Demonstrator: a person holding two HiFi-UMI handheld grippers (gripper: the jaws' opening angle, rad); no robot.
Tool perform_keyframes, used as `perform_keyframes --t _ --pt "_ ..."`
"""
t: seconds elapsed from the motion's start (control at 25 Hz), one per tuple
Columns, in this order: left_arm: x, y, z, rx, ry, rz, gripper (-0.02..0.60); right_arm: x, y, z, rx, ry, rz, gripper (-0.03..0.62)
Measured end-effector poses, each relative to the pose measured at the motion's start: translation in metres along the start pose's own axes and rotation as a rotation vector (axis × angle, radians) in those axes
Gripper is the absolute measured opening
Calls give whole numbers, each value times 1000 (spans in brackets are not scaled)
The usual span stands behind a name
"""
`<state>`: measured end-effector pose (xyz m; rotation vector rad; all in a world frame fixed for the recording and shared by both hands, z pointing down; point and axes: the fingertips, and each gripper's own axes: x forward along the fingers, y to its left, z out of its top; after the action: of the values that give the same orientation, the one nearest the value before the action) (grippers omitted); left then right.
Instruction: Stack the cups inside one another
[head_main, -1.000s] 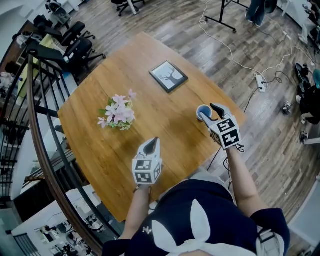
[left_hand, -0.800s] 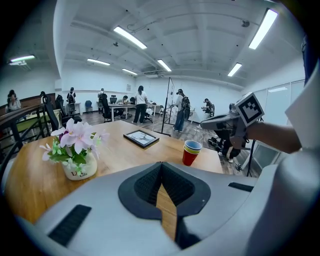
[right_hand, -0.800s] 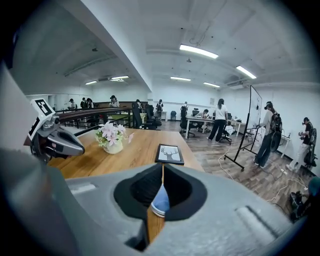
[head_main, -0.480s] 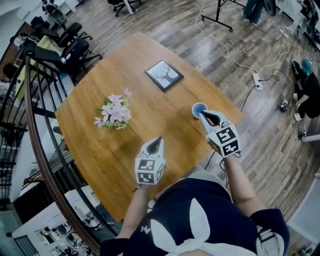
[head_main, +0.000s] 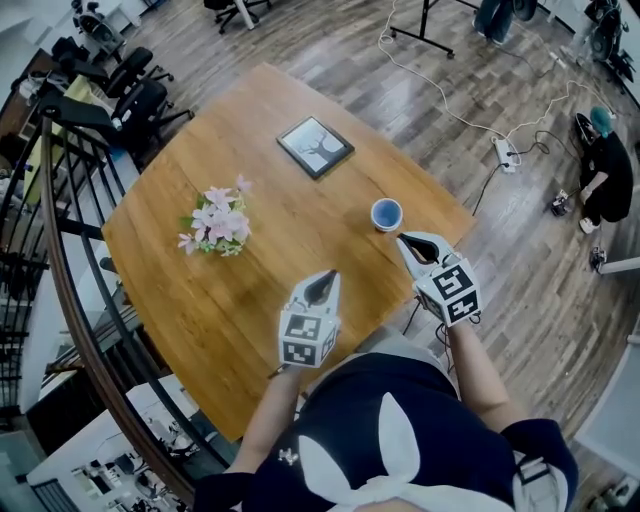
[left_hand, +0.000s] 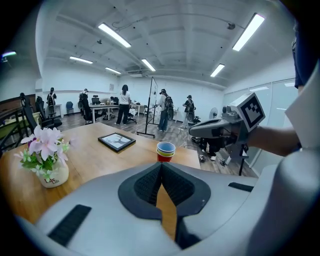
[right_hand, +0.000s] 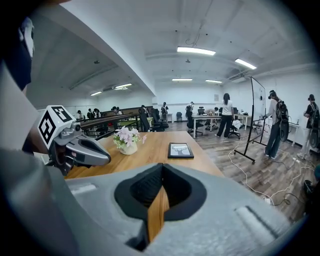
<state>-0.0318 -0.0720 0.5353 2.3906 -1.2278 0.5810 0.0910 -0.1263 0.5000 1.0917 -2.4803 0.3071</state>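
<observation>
A stack of nested cups (head_main: 386, 213), blue on top, stands on the wooden table (head_main: 280, 250) near its right edge. In the left gripper view the cup stack (left_hand: 166, 151) shows blue over yellow over red. My right gripper (head_main: 404, 240) is shut and empty, a little nearer than the stack and apart from it. Over the table's near edge, further left, my left gripper (head_main: 328, 276) is also shut and empty. In each gripper's own view, the left gripper (left_hand: 161, 167) and the right gripper (right_hand: 161, 172) show pads pressed together with nothing between them.
A vase of pink flowers (head_main: 215, 222) stands on the table's left side. A framed picture (head_main: 315, 146) lies flat at the far side. Railings and office chairs are at the left, cables and a power strip (head_main: 503, 153) on the floor at the right. People stand far off.
My right gripper's jaws stood open at the blue cup; they have shut empty and drawn back toward me. The left gripper has shifted slightly right. The cup stack stays put.
</observation>
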Motion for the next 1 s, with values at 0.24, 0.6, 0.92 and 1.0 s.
perform_keyframes --t 0.24,0.6,0.92,1.0 --pt "3 -15 5 16 -3 -31 17 -15 8 -15 28 19 -6 -3" --pt "1 -29 2 36 -2 -55 17 -24 27 -30 38 44 -2 -3" --pt "-2 -39 -3 47 2 -70 17 -35 32 -36 45 49 -17 -3" --pt "-2 -41 -5 49 3 -73 17 -36 32 -38 42 50 -20 -3"
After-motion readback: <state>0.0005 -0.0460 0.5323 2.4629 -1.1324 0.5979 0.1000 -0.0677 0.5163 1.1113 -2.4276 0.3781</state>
